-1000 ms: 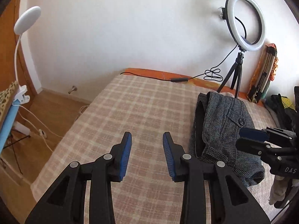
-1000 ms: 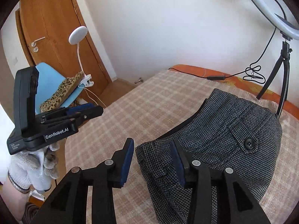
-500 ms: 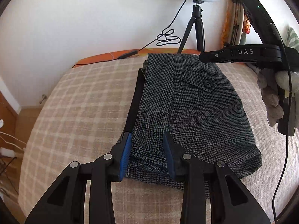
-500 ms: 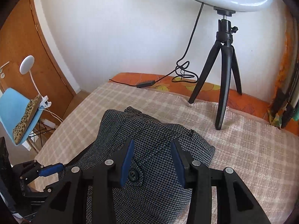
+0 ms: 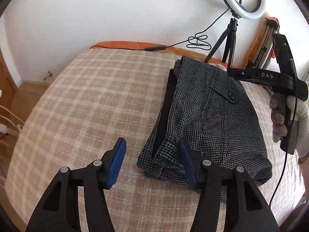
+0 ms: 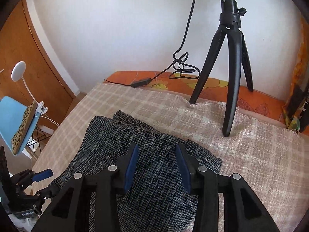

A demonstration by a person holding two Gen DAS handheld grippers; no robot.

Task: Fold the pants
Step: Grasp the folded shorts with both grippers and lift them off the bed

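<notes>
The grey houndstooth pants [image 5: 210,116] lie folded into a compact bundle on the plaid bed cover, a buttoned back pocket facing up. My left gripper [image 5: 152,160] is open and empty, hovering over the bundle's near left corner. My right gripper [image 6: 157,168] is open and empty, hovering above the far part of the pants [image 6: 154,193]. The right gripper also shows in the left wrist view [image 5: 241,75], over the far right of the bundle. The left gripper shows in the right wrist view [image 6: 44,181] at the lower left.
A ring light on a black tripod [image 6: 231,67] stands on the bed behind the pants, its cable [image 5: 199,41] trailing along the orange mattress edge [image 6: 212,85]. A blue chair with a clip lamp [image 6: 21,119] stands left of the bed. The plaid cover [image 5: 92,104] spreads left.
My left gripper has shifted left and opened wider, so the pants now sit to its right. My right gripper has moved closer to the tripod and lower over the pants.
</notes>
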